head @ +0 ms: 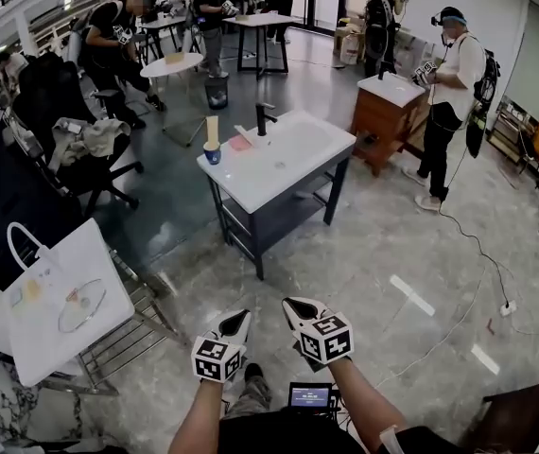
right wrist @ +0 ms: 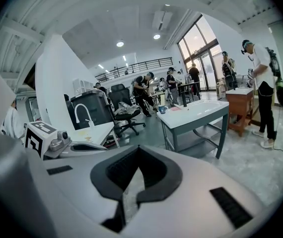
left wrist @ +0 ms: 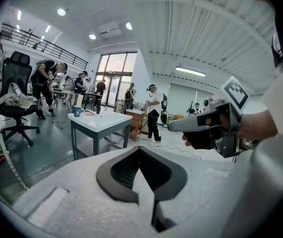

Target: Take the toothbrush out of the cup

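A small blue cup (head: 212, 154) stands at the left corner of a white sink table (head: 293, 159), a few steps ahead of me. A tall pale toothbrush (head: 213, 129) sticks upright out of it. Both grippers hang low in front of me, far short of the table. My left gripper (head: 240, 321) and my right gripper (head: 296, 308) are side by side, both shut and empty. In the left gripper view its jaws (left wrist: 139, 155) meet, with the cup (left wrist: 77, 111) far off. In the right gripper view its jaws (right wrist: 138, 157) are together too, and the cup (right wrist: 162, 109) is small and distant.
A black faucet (head: 263, 118) and a pink item (head: 240, 143) share the tabletop. A white bag on a metal rack (head: 57, 296) stands at my left, office chairs (head: 80, 164) beyond it. A wooden cabinet (head: 383, 112), several people and a floor cable (head: 473, 249) lie to the right.
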A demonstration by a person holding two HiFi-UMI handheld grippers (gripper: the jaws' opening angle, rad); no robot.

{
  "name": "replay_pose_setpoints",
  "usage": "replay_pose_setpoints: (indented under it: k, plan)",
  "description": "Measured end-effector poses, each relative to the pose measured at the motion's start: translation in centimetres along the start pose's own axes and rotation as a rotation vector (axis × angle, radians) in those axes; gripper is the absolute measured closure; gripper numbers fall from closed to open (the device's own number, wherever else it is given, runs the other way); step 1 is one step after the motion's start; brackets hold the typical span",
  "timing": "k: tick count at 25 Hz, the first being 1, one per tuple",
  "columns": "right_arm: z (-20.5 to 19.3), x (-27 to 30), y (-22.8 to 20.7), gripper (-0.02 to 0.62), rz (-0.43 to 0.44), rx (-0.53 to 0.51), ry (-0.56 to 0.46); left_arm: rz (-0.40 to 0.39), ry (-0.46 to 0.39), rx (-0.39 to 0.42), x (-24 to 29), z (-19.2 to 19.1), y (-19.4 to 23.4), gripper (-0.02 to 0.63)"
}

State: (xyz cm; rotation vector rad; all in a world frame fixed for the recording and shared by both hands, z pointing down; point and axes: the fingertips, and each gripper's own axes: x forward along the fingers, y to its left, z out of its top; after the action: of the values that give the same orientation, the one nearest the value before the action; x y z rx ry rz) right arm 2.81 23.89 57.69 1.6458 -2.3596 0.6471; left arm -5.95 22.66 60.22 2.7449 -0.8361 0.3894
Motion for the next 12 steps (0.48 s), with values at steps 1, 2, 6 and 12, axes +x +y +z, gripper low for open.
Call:
replay_pose_setpoints:
  k: [1, 2, 6, 12]
  plan:
    - [0.6, 0.9, -0.4, 0.588, -0.004, -0.001, 0.003, -0.004, 0.003, 0.0, 0.7, 0.3, 0.8, 0.597]
    - [1.2, 1.8, -0.8, 0.588, -0.009, -0.002, 0.006, -0.009, 0.006, -0.001, 1.3, 0.7, 1.7, 0.597]
    - [3.6, 5.6, -2.0, 0.587, -0.025, -0.002, 0.009, -0.025, 0.01, 0.001, 3.6, 2.1, 5.4, 0.597]
    - [6.6, 11.2, -2.7, 0.588, -0.034, -0.006, 0.014, -0.038, 0.013, 0.004, 6.0, 4.1, 11.2, 0.597]
